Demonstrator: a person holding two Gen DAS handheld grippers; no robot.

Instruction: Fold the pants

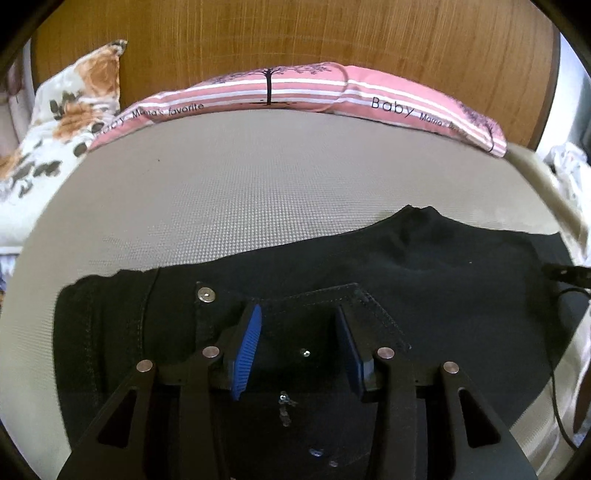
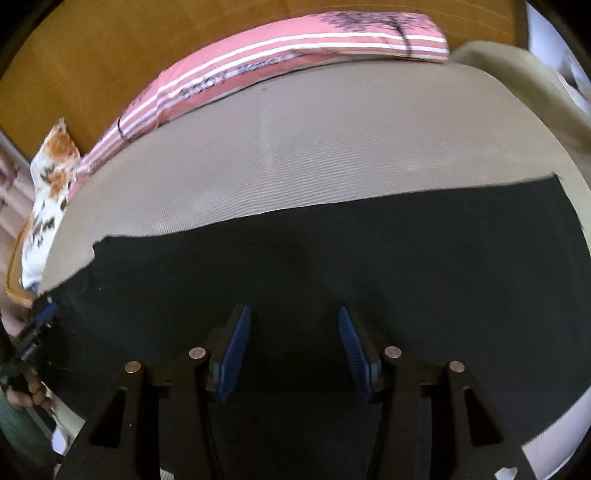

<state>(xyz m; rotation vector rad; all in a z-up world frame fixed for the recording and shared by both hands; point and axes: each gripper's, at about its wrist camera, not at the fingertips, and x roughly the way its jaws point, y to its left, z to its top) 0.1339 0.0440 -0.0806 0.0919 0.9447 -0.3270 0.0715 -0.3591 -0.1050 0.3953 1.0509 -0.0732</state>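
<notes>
Black pants (image 1: 369, 266) lie flat across the near part of a beige bed. In the left wrist view I see the waistband with a metal button (image 1: 205, 294), a back pocket and rivets. My left gripper (image 1: 299, 321) hovers open over the pocket area, blue pads apart, nothing between them. In the right wrist view the pants (image 2: 332, 258) show as a plain black leg stretch. My right gripper (image 2: 293, 321) is open above it, empty. The left gripper also shows at the left edge of the right wrist view (image 2: 37, 325), and the right gripper at the right edge of the left wrist view (image 1: 565, 275).
The beige mattress (image 1: 240, 184) stretches behind the pants. A pink striped pillow (image 1: 295, 88) lies along the wooden headboard (image 1: 295, 33). A floral pillow (image 1: 66, 110) sits at the far left. A black cable (image 1: 554, 369) hangs at the right edge.
</notes>
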